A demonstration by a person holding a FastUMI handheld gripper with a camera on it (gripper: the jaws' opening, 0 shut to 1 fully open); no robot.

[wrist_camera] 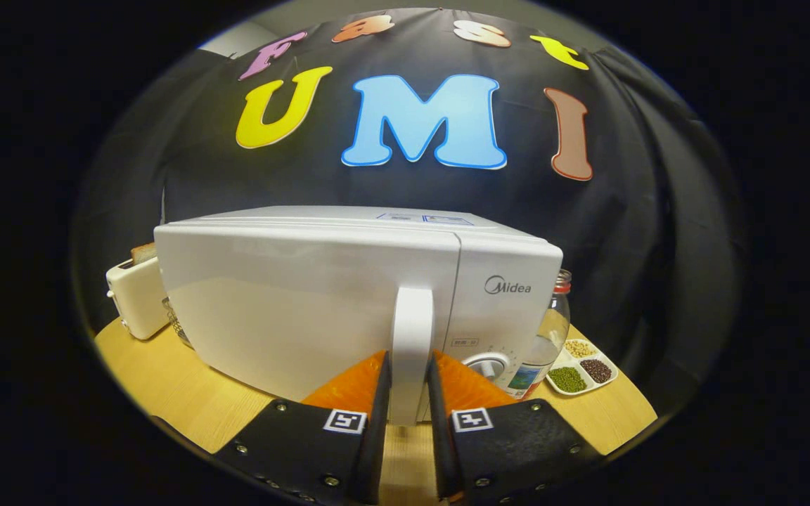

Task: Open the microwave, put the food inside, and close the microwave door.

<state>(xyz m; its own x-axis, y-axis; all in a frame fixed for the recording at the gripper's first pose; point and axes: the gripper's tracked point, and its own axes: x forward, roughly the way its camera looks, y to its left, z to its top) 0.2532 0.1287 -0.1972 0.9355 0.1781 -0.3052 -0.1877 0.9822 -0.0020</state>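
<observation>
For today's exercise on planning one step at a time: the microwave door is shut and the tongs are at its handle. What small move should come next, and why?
Probably pull the handle straight back to swing the door open. The tongs appear to have closed on the handle, one finger on each side, and the microwave door sits flush and shut, so no food can go in yet.

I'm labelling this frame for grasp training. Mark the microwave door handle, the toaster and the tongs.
microwave door handle [412,337]: gripper view, mid handle, between the fingers.
toaster [134,299]: gripper view, its front face.
tongs [409,379]: gripper view, midway between the fingertips, both pressing the handle.
</observation>
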